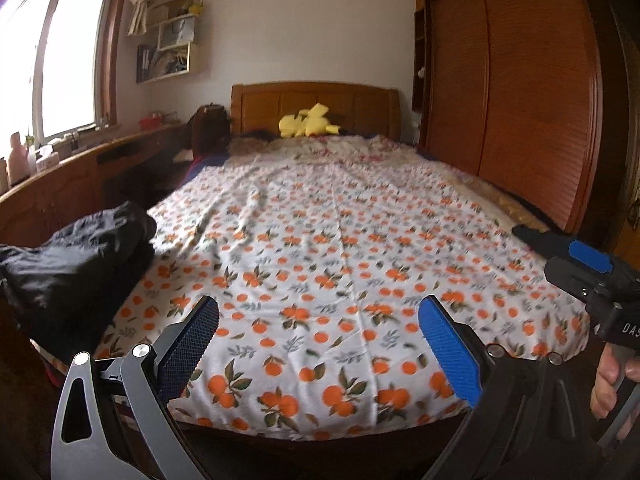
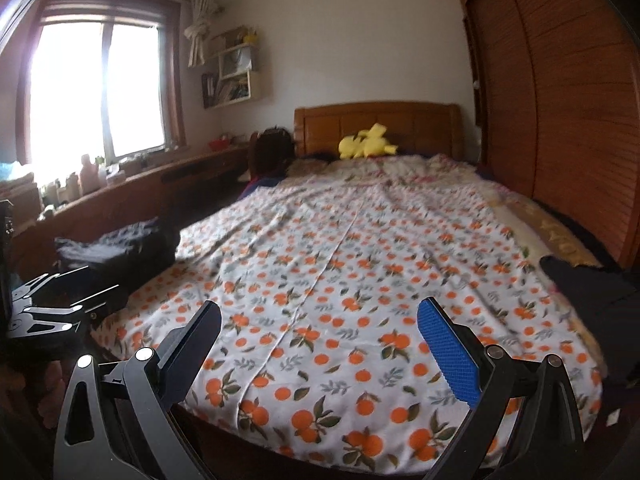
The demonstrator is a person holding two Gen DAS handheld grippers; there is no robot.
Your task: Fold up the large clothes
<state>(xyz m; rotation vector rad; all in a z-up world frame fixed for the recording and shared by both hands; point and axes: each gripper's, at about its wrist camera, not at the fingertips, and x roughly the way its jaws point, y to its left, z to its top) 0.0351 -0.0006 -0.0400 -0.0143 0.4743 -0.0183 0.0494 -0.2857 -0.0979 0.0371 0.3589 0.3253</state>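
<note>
Both claws, left claw (image 1: 318, 344) and right claw (image 2: 320, 346), hover spread and empty above the orange-print bedsheet (image 1: 320, 240), poised for the dark folded clothes pile (image 1: 76, 256).

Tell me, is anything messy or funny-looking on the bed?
Mostly tidy. The orange-print sheet has some wrinkles. A dark clothes pile sits at the bed's left edge and another dark garment at the right edge, not spread out. A yellow plush toy flops by the headboard. Nothing looks spilled or broken.
</note>
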